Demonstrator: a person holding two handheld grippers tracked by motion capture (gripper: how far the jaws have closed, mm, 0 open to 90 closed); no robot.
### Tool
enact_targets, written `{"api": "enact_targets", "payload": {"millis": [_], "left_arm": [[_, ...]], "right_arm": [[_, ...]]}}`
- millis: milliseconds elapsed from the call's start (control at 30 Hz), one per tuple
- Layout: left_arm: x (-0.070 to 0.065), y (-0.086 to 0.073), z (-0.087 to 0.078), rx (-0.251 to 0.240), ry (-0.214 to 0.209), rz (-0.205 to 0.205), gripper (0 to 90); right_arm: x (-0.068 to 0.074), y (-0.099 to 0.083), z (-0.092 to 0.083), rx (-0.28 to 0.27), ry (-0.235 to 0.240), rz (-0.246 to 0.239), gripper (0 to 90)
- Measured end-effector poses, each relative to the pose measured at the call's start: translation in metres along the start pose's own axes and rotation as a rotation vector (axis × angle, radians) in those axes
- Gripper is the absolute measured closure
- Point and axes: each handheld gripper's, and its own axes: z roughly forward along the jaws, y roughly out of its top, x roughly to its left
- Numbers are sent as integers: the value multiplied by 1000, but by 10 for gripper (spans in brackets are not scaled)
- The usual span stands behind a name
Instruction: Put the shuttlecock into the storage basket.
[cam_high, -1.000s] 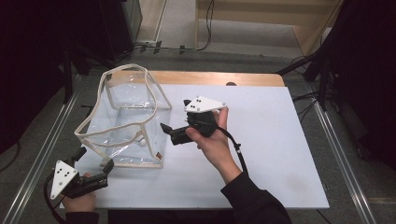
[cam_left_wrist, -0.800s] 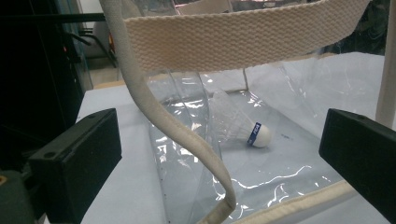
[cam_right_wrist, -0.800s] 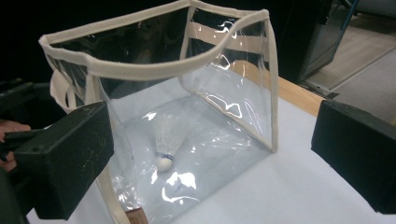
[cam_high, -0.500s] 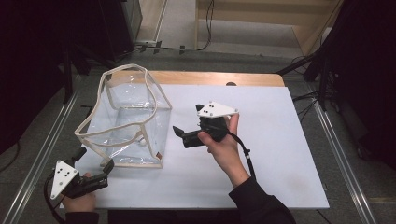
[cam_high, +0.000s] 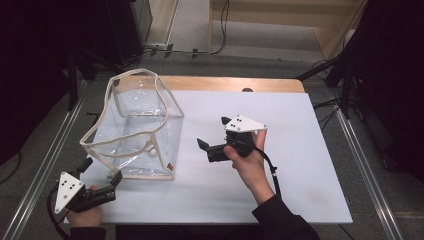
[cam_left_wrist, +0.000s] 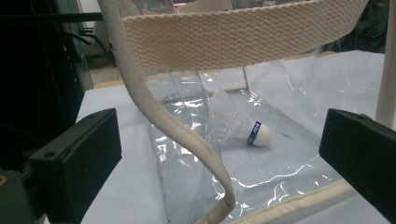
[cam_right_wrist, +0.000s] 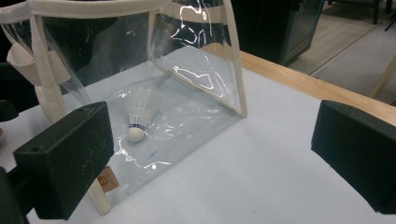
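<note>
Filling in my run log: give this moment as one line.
shuttlecock: inside clear bag | left gripper: open, at bag's near corner | right gripper: open, empty, beside bag

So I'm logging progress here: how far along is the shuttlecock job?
Done, it seems: the shuttlecock lies inside the clear bag on its floor. In hand: nothing; the right gripper hangs open beside the bag, and the left gripper sits open at its near corner, jaws astride the bag's strap. Left: perhaps only moving away.
</note>
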Motion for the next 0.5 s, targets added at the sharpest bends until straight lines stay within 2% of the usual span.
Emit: {"api": "enact_targets", "payload": {"millis": [333,500], "left_arm": [[0,0,0,1,1,1,0],[0,0,0,1,2,1,0]], "right_arm": [[-12,-17,-14,-7,-33,26,0],[-16,-24,-20,-15,-41,23,0]]}}
